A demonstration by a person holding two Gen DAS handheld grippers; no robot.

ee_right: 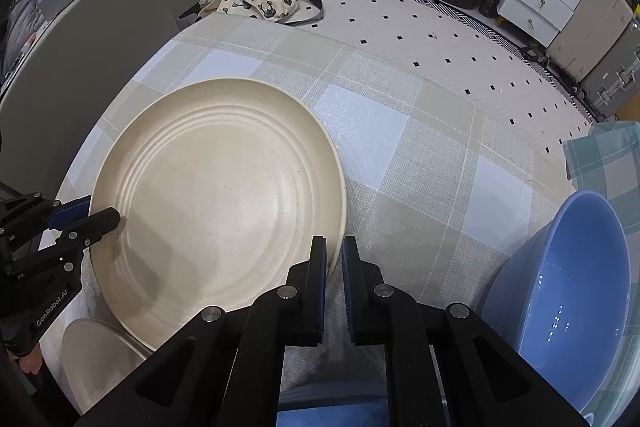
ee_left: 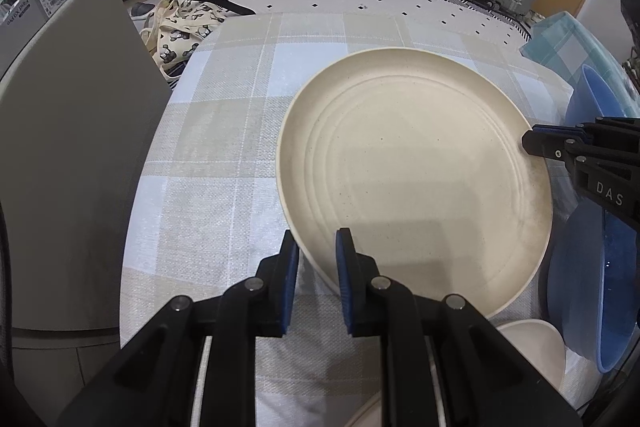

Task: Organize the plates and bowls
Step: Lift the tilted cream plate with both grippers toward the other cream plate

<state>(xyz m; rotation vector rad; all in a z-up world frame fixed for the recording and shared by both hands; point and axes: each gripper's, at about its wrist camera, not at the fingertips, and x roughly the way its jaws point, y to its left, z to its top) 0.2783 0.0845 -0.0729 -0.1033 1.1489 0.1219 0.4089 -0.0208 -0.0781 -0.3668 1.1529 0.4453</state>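
"DAS" printed on the right gripper (ee_left: pixel 532 143) body, rest cut off. "GenRobot.AI" on the left gripper (ee_right: pixel 102 223) arm. Box (ee_left: pixel 36 3) label text unreadable.
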